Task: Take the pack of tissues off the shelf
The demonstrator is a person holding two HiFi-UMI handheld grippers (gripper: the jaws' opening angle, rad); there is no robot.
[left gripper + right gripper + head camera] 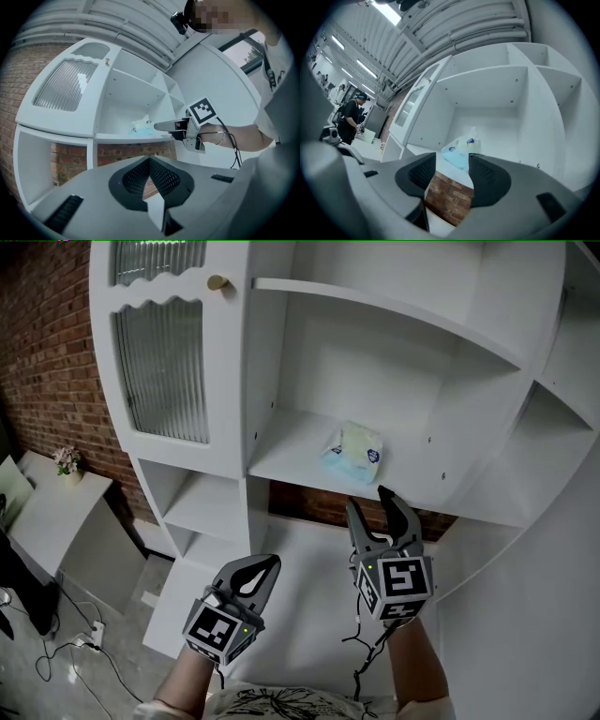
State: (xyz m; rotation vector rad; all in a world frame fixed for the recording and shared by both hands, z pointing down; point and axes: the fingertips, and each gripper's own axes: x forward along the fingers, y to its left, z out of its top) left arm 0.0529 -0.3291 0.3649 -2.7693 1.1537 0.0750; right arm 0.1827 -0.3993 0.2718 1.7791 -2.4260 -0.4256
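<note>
- One pack of tissues (354,454) lies flat on the middle shelf board (291,460) of a white shelf unit (450,399), about midway along the board and set back from its front edge.
- Its longer side seems to run roughly front to back across the board, skewed a little. The blue-printed end faces the front edge and the paler end faces the back wall.
- Seen from the head, the right gripper (368,501) is raised in front of the board, with its tips just below the front edge. It points straight toward the pack, and the bare forearm stretches out behind it.
- Its claw stands wide. In the right gripper view the pack (461,151) shows in the gap between the two pads, beyond their tips, and neither pad touches it.
- From the left gripper view, the right gripper (157,125) lies about level, its tips near the board's front edge and short of the pack (140,129).
- Lower and off to the left of the board, well apart from it, is the left gripper (270,563). It points up and forward.
- Its claw (150,160) is closed tip to tip, with nothing between the pads.
</note>
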